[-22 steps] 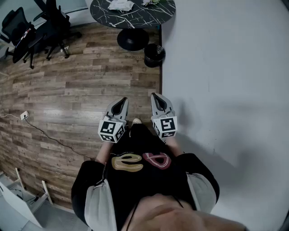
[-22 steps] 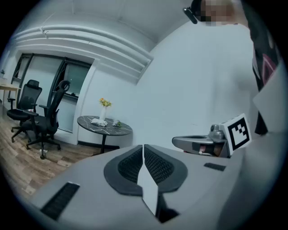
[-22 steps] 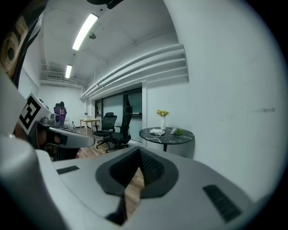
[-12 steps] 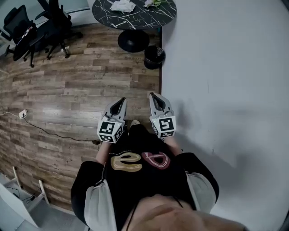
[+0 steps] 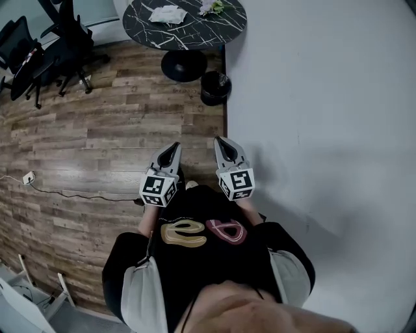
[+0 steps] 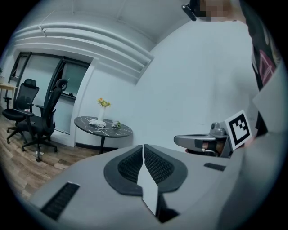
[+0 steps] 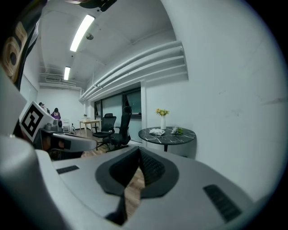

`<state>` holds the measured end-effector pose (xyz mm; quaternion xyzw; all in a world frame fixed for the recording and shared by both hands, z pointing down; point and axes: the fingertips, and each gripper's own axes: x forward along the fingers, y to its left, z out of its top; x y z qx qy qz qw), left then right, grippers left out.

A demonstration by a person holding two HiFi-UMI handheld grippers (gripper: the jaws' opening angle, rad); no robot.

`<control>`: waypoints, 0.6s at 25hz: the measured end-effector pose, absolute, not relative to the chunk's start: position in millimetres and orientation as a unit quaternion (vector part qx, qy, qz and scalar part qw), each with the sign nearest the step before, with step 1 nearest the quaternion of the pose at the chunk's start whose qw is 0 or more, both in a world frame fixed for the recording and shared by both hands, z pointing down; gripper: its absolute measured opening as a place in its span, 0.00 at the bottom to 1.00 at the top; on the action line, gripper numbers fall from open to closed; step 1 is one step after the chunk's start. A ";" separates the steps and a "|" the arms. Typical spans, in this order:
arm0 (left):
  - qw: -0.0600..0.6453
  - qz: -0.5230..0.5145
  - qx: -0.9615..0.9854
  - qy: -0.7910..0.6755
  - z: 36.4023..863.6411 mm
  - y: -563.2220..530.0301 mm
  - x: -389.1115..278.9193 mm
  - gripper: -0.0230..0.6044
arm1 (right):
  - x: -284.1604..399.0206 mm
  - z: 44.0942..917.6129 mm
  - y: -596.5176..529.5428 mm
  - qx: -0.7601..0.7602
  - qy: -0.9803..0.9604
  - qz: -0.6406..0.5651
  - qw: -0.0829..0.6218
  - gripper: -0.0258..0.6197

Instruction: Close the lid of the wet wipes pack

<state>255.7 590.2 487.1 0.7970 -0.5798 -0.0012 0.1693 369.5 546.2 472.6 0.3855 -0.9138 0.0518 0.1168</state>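
We're standing on the wood floor (image 5: pixel 97 130) right next to the white wall (image 5: pixel 325 97), with both claws up close to our chest, side by side but apart; left gripper (image 5: pixel 173 148) is clenched, jaws tip to tip on nothing; right gripper (image 5: pixel 222 142) same deal, clamped on thin air; the wet wipes pack (image 5: pixel 164 13) is well away from us on the round black table (image 5: pixel 195 34), near a vase of yellow flowers (image 6: pixel 103 107); too small to tell how its lid sits; office chairs (image 5: pixel 58 39) off to the left.
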 end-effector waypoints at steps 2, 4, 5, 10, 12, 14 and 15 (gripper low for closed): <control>0.168 0.000 0.801 -0.574 485.3 571.6 248.7 0.08 | 366.0 475.1 531.1 0.393 -0.910 0.062 0.119 0.06; 0.171 0.009 0.800 -0.575 485.9 550.2 237.9 0.08 | 360.1 476.9 512.0 0.397 -0.907 0.071 0.121 0.06; 0.174 0.010 0.798 -0.577 486.1 538.0 231.7 0.08 | 357.0 477.0 500.8 0.400 -0.905 0.072 0.122 0.06; 0.180 -0.017 0.802 -0.569 480.0 485.3 197.5 0.08 | 332.7 474.8 454.7 0.412 -0.900 0.063 0.125 0.06; 0.171 -0.013 0.810 -0.561 476.5 467.7 186.4 0.08 | 320.6 474.4 440.2 0.413 -0.899 0.065 0.129 0.06; 0.169 -0.015 0.815 -0.554 472.0 452.3 174.9 0.08 | 308.2 473.8 426.9 0.415 -0.898 0.067 0.133 0.06; 0.170 -0.017 0.817 -0.551 470.6 445.4 168.0 0.08 | 301.1 474.1 420.2 0.416 -0.897 0.068 0.133 0.06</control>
